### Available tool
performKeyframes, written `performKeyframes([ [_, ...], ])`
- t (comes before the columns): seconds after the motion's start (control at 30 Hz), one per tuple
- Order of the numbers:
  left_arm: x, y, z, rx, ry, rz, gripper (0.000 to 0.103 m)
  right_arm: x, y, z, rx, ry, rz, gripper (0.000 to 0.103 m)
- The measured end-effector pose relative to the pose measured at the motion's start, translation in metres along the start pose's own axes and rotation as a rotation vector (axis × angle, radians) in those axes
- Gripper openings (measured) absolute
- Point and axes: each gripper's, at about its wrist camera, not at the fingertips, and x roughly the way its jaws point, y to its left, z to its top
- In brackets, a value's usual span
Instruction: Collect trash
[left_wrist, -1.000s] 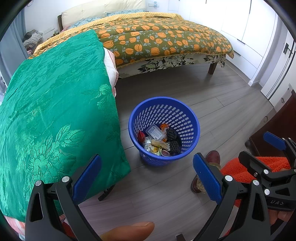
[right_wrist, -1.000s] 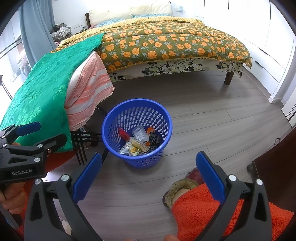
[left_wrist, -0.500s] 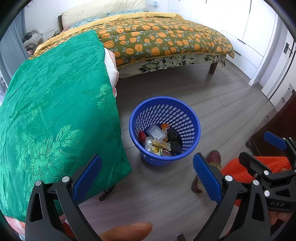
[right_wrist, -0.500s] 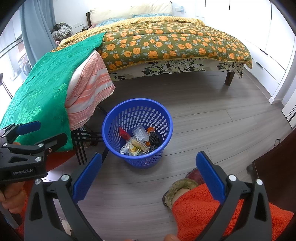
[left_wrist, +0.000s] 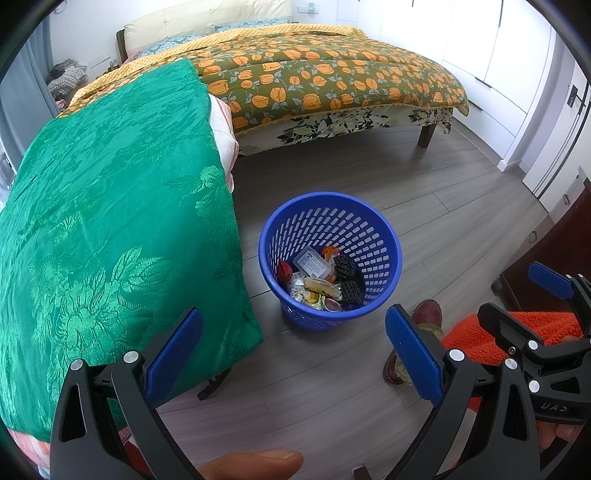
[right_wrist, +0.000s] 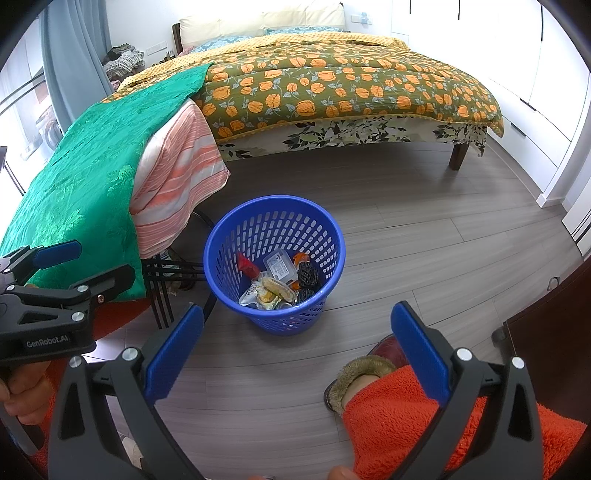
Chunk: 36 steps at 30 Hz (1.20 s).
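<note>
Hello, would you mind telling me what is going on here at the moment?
A person in orange fleece holds a claw in each hand over a bedroom floor. Both the left claw and the right claw are open and hold nothing. They point toward a blue basket on the wooden floor, beside a green cloth. The basket already holds trash: wrappers, a clear box and dark lumps. No loose trash shows on the floor.

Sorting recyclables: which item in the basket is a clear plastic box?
The labelled clear box, lying atop the trash beside the black mesh balls; the others are wrappers.
</note>
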Motion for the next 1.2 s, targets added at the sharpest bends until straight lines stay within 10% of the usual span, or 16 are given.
performKeyframes([
  [1.2,-0.0023,-0.0018,-0.0007,0.004,-0.008,-0.003,0.096,0.0016,-0.0021,-0.0006,-0.004,0.003,0.001,0.098],
])
